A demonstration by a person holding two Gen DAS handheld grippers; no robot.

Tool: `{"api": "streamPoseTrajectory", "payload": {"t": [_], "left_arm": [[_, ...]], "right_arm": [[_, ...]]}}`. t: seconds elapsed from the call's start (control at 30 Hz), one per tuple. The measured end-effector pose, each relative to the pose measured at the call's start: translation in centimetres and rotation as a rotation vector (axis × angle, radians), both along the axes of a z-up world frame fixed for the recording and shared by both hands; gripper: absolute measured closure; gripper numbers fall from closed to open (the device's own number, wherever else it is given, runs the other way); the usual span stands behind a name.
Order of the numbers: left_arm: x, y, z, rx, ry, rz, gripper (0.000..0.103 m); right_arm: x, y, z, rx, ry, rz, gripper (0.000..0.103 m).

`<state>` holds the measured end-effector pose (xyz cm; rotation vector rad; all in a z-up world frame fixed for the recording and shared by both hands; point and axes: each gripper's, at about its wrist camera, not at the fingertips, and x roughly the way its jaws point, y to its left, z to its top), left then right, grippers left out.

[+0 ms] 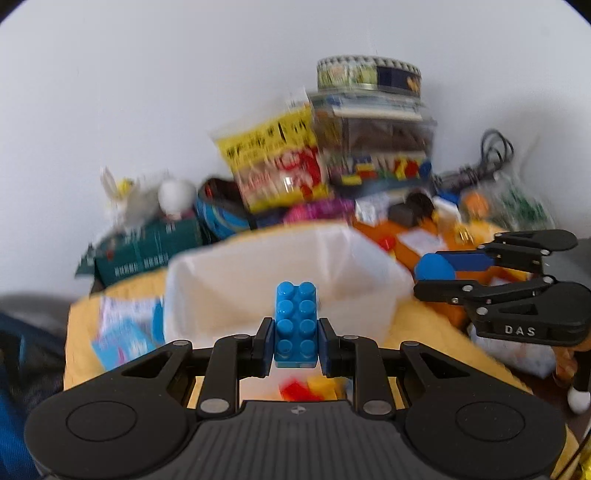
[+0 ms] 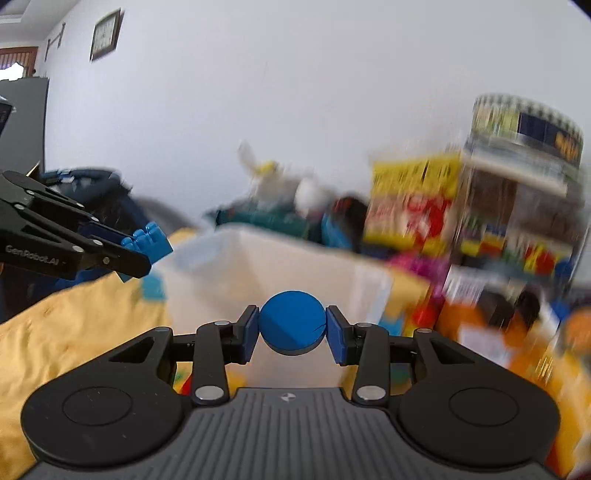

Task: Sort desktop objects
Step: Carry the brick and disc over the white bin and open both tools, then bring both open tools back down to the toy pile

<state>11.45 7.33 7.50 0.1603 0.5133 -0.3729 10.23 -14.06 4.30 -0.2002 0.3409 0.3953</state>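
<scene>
Only the right wrist view shows the room's far left: a framed picture [image 2: 105, 35] high on the wall and a dark cabinet edge [image 2: 22, 110] below it. Only the left wrist view shows the red and yellow bricks [image 1: 308, 387] lying under the left gripper, a tangle of black cable [image 1: 495, 147] at the far right and a pale blue card [image 1: 125, 332] on the yellow cloth [image 1: 436, 325].

The left gripper [image 1: 295, 345] has its jaws closed partway on a light blue studded brick [image 1: 296, 325], pinching it by its two long sides, studs facing the camera, held in the air in front of the white bin [image 1: 280, 258]. In the right wrist view the same brick [image 2: 149, 240] sticks out from the jaws at the left edge, beside the bin's near left corner.

The right gripper [image 2: 291, 330] pinches a dark blue round disc [image 2: 291, 323] edge to edge, its jaws spread just as wide as the disc, in front of the white bin [image 2: 295, 266]. The left wrist view shows this disc [image 1: 434, 267] from the side, to the right of the bin.

Behind the bin, both views show, blurred, a white toy rabbit [image 1: 125, 199], a yellow snack bag [image 1: 277, 162] and a clear box of bricks [image 1: 376, 147] with a round tin [image 1: 369, 72] on top.
</scene>
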Motion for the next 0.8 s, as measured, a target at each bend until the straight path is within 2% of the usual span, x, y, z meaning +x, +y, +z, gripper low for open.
{"api": "streamPoseTrajectory", "payload": {"t": [0.1,0.17,0.27,0.47,0.53,0.63,0.67,0.7,0.77,0.8], "left_arm": [[2.3,-0.6,1.3,0.027,-0.053,0.008,0.076],[4.0,-1.0,1.6,0.041,-0.068,0.02,0.076],[6.5,-1.4,1.3,0.049,-0.058,0.035,0.076],[9.8,-2.0,-1.4,0.091,0.011,0.082,0.075],[10.1,-2.1,-2.0,0.1,0.028,0.092,0.074],[9.2,-2.2,-1.9,0.095,0.012,0.079,0.063],[8.6,-2.3,-1.7,0.098,0.003,0.071,0.058],[8.1,-2.3,-1.6,0.101,-0.004,0.065,0.058],[6.9,-2.4,-1.3,0.105,-0.019,0.057,0.056],[6.2,-2.4,-1.2,0.113,-0.024,0.059,0.052]], "right_arm": [[1.7,0.4,1.0,-0.009,-0.053,-0.018,0.06],[2.9,0.4,1.2,0.001,-0.053,-0.025,0.06],[5.0,1.2,1.2,0.005,-0.031,-0.033,0.06],[7.8,2.5,-0.5,-0.002,0.058,-0.062,0.06],[8.2,2.6,-1.1,-0.013,0.088,-0.076,0.057],[7.2,2.2,-1.0,0.002,0.065,-0.072,0.051],[6.8,2.0,-0.9,0.006,0.053,-0.072,0.045],[6.3,1.7,-0.8,0.016,0.036,-0.077,0.04],[5.3,1.2,-0.6,0.04,0.02,-0.073,0.036],[4.9,0.9,-0.5,0.047,0.025,-0.072,0.032]]}}
